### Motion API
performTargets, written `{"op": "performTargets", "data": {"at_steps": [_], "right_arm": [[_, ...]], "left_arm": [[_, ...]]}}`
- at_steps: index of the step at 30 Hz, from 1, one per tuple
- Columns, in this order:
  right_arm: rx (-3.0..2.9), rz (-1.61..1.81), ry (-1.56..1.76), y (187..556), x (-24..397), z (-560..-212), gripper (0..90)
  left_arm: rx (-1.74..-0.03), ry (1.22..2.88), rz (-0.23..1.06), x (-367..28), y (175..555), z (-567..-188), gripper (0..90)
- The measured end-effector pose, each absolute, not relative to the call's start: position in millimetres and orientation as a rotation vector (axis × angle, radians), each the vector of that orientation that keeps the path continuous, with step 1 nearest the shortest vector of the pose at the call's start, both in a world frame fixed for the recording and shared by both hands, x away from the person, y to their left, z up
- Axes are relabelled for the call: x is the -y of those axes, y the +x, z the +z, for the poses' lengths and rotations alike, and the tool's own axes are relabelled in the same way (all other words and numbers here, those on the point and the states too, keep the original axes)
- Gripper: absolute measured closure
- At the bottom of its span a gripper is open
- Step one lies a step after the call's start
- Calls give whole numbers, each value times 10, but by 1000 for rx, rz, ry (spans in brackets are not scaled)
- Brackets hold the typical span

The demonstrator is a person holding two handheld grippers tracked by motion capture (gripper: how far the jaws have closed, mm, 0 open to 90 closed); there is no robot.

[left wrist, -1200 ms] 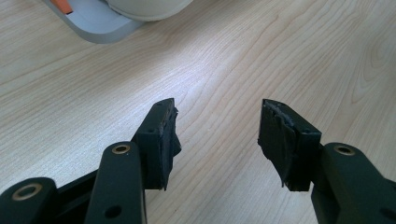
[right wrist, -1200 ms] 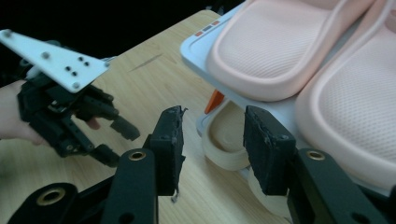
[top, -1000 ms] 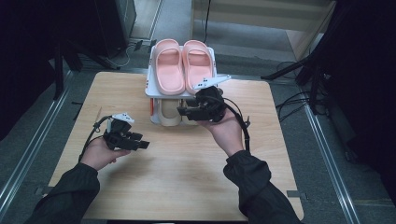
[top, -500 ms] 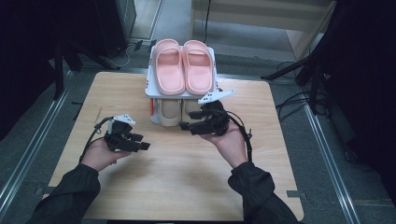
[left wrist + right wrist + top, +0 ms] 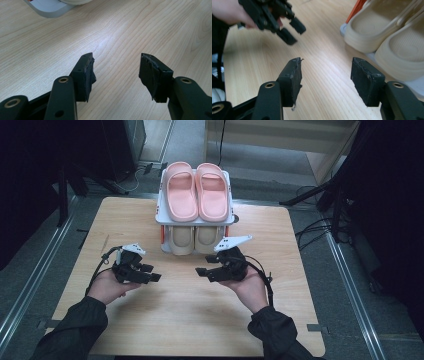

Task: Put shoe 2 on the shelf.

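Observation:
A white two-shelf rack (image 5: 195,221) stands at the table's far middle. A pink pair of slippers (image 5: 197,197) lies on its top shelf and a beige pair (image 5: 194,240) (image 5: 387,32) on the lower one. My right gripper (image 5: 204,274) (image 5: 325,72) hovers low over the wood just in front of the rack, pointing left. Its jaws have just been opening and stand open with nothing between them. My left gripper (image 5: 152,273) (image 5: 116,65) faces it from the left, open and empty over bare wood; the right gripper view also shows the left gripper (image 5: 290,30).
The wooden table (image 5: 200,320) has free room in front of and beside both hands. A corner of the rack's base (image 5: 50,10) lies ahead of the left gripper. Dark stands and cables (image 5: 320,227) sit on the floor to the right.
My right hand has come down and back from the rack's front toward the middle of the table. The left hand has stayed where it was.

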State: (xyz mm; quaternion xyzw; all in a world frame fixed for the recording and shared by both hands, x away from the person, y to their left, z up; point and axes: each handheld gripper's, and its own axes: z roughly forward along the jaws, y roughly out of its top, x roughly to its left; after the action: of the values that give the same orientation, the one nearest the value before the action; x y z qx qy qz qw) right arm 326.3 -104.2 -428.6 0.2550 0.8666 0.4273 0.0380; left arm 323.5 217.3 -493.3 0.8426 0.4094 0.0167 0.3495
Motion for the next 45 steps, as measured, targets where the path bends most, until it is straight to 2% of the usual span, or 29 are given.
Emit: {"op": "performTargets", "data": {"at_steps": [13,21,45], "right_arm": [[-2650,1250,745,3098,1270,-4534,439],[-2637,1272,838,3113,1485,-4671,439],[-2608,1264,930,3221,1567,-4732,421]], "left_arm": [[-1022,2189,54,-2097,3125,-4887,437],[-1018,2181,58,-2097,3089,-4867,427],[-1001,2198,41,-2052,3081,-4881,398]]}}
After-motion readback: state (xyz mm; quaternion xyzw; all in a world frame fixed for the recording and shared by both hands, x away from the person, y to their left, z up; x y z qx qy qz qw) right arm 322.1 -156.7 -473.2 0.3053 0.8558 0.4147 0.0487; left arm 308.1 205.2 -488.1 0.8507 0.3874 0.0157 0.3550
